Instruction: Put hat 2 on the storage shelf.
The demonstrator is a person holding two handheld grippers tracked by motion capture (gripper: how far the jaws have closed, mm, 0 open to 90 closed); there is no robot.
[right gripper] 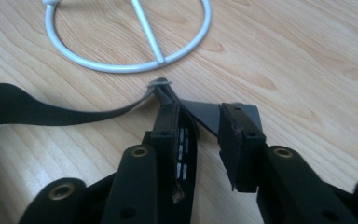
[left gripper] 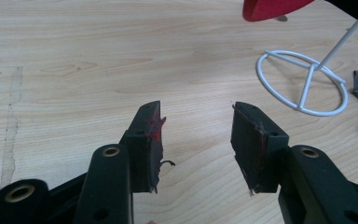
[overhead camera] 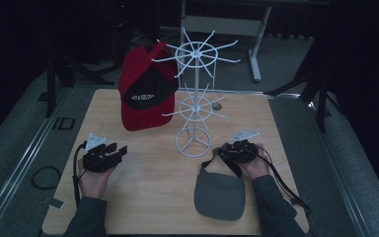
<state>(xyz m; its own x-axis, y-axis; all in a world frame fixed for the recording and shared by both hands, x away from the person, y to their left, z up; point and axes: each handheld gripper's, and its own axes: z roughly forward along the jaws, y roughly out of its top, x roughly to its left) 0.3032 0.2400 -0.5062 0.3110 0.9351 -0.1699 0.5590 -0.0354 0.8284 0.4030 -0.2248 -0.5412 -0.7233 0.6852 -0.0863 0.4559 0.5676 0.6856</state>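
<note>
Nearby, flat grey visor [overhead camera: 219,195], thin black strap [right gripper: 51,114], white wire stand [overhead camera: 193,98].

On the table [overhead camera: 143,197], the rack [overhead camera: 193,143] stands centre, one cap [overhead camera: 143,94] hanging behind-left, another cap [overhead camera: 219,197] lying front-right.

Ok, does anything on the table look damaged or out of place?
The left gripper's pads look worn: frayed edges with red smears. The grey visor lies flat on the table, off the white rack.
</note>
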